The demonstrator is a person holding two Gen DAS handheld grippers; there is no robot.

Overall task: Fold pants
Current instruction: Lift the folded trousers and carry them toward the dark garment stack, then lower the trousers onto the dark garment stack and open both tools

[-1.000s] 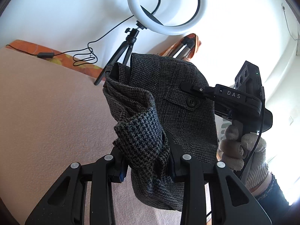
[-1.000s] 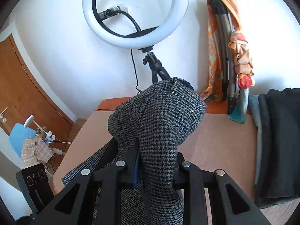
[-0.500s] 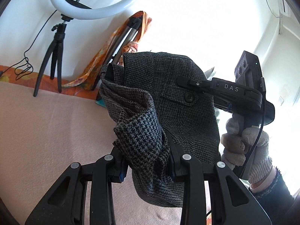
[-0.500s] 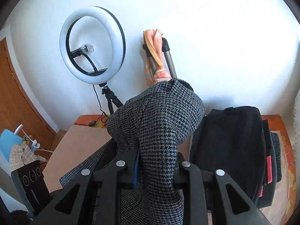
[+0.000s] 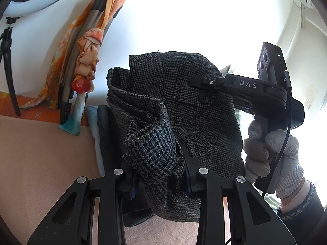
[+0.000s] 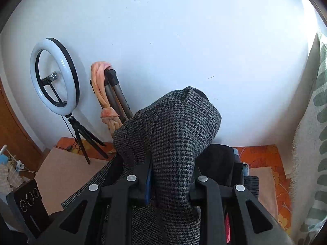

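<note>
In the lower middle of both views, my left claw [image 5: 159, 181] and my right claw [image 6: 170, 185] each pinch a bunch of the grey checked pants [image 5: 184, 110], held in the air above the dark clothes pile [image 5: 110, 143]. I judge the thick fabric may slip out, because each grip holds only a bunch. The long axis I cannot tell; the pants hang down bundled.

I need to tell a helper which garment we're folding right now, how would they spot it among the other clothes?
Start at the white wall with the ring light; in front of it lies a stack of dark folded clothes. The pants are held up above that stack, pinched by the left gripper and the right gripper. Only they have a grey houndstooth weave and a buttoned pocket flap.
</note>
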